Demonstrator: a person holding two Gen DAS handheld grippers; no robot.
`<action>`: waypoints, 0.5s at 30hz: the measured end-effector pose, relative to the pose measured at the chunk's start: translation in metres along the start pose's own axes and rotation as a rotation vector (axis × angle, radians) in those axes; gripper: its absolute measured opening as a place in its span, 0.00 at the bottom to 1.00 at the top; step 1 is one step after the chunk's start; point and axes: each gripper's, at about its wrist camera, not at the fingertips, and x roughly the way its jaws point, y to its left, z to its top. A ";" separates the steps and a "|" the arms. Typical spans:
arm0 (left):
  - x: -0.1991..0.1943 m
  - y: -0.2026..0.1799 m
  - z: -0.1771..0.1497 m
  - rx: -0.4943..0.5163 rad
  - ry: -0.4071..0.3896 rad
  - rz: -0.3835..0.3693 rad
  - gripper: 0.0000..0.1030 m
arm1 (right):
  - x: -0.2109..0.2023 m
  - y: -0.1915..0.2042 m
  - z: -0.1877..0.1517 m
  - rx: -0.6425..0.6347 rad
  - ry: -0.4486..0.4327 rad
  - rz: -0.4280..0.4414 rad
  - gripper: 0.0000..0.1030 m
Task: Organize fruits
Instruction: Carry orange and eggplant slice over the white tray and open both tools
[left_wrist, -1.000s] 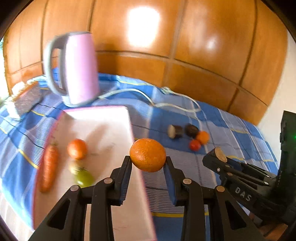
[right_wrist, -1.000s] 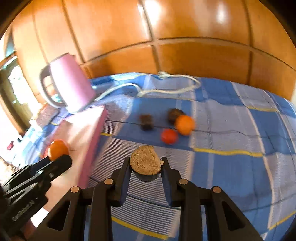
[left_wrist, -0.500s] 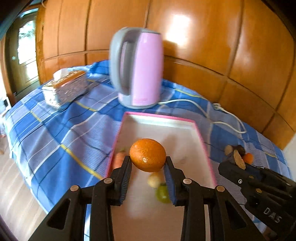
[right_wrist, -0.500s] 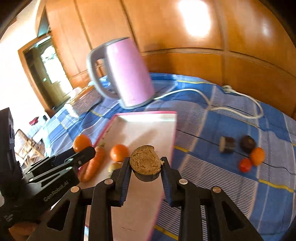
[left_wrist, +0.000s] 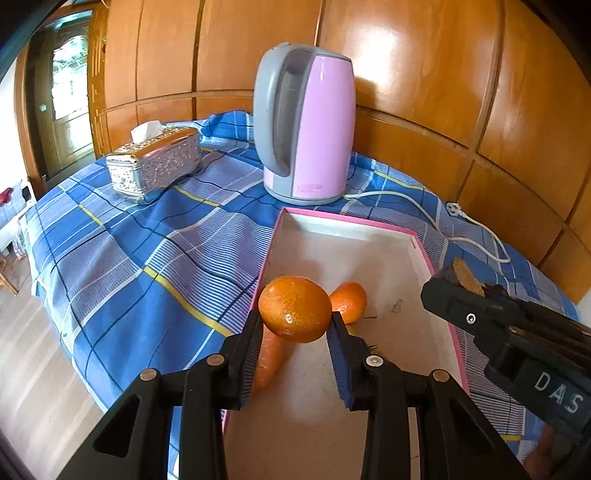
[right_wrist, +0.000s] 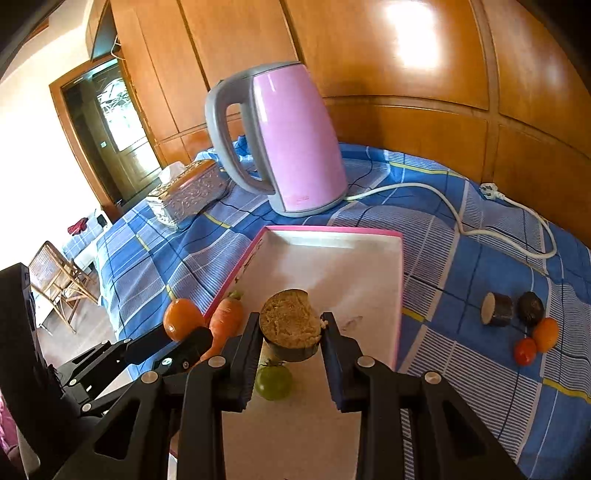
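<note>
A: Grip status?
B: My left gripper (left_wrist: 295, 328) is clamped on a mandarin (left_wrist: 294, 309), held over the pink-rimmed tray (left_wrist: 424, 254). My right gripper (right_wrist: 290, 332) is clenched on a brown cut fruit piece (right_wrist: 290, 321).
A: Tray contents?
B: Carrot (left_wrist: 269, 360) and a second mandarin (left_wrist: 349, 302) just beyond my left fingertips (green fruit (right_wrist: 273, 382) below my right).

Glossy wood-panelled wall (left_wrist: 424, 74) behind; glazed wooden door (right_wrist: 122, 136) at left; pale wood floor (left_wrist: 33, 369); cane chair (right_wrist: 59, 280).
</note>
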 end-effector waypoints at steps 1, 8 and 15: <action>0.000 0.001 -0.001 -0.002 -0.001 0.007 0.35 | 0.001 0.001 0.000 -0.001 0.004 0.004 0.31; 0.002 0.001 -0.007 0.010 0.012 0.016 0.36 | 0.011 0.003 -0.004 0.022 0.055 0.042 0.39; -0.001 -0.006 -0.011 0.027 0.004 0.012 0.37 | 0.009 0.001 -0.011 0.035 0.055 0.026 0.39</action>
